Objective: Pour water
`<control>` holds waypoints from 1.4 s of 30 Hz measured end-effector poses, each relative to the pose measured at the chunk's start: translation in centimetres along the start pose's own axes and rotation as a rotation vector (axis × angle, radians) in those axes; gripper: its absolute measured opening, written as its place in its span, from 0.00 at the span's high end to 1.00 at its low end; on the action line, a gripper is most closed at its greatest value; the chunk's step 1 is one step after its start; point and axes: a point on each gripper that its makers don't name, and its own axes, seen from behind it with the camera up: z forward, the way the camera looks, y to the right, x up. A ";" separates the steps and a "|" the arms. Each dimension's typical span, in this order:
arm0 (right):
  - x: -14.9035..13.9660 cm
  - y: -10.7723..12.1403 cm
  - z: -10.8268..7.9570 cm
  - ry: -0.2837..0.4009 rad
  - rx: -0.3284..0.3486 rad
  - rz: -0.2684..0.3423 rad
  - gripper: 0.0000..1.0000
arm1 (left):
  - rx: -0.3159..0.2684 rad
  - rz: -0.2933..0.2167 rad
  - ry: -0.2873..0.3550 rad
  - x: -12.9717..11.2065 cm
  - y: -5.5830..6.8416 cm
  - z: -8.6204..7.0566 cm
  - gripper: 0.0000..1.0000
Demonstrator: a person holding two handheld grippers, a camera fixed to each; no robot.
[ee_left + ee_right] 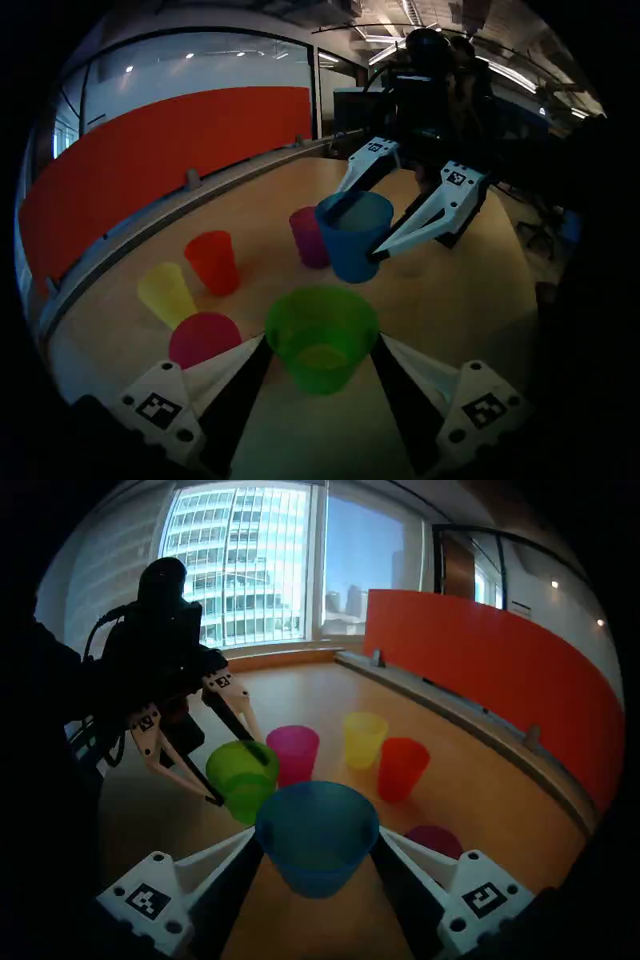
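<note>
A wooden table [456, 296] runs beside an orange panel [160, 160], and windows [240, 560] fill the upper left of the right gripper view. The left gripper [322, 344] is clenched on a green cup [322, 356], upright at the low centre of its view. The right gripper [318, 836] grasps a blue cup [318, 856] at the low centre of its own view. In the left gripper view the blue cup sits at centre, just right of a purple cup [306, 236]. An orange cup [214, 260], a yellow cup [166, 294] and a pink cup [204, 338] stand at lower left. Whether the held cups contain water, I cannot tell.
</note>
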 end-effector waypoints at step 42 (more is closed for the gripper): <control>-5.3 -1.7 2.1 -0.074 0.024 0.026 0.09 | -0.024 -0.038 -0.047 -3.1 0.7 1.2 0.14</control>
